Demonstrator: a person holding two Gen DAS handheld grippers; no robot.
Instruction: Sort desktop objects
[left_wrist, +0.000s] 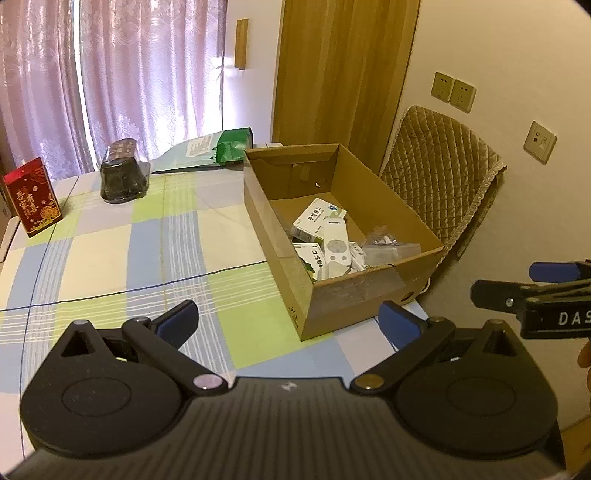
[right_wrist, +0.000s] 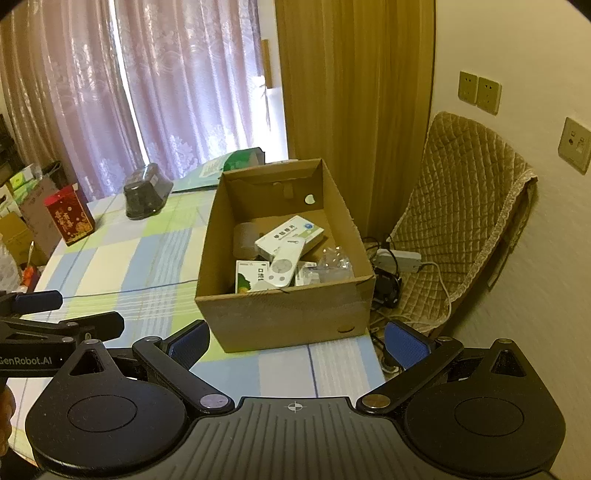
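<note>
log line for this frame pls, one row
left gripper: open, empty | right gripper: open, empty | cardboard box: holds white remote, medicine boxes | red box: on table, unsorted

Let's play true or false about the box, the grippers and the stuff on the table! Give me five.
1. The cardboard box is empty. False: it holds a white remote and small cartons.
2. Both grippers are open. True: the left gripper and right gripper hold nothing.
3. The red box is inside the cardboard box. False: it stands on the tablecloth, far from it.
4. A black container sits on the table. True.
5. The remote lies on the tablecloth. False: it lies in the cardboard box.
</note>
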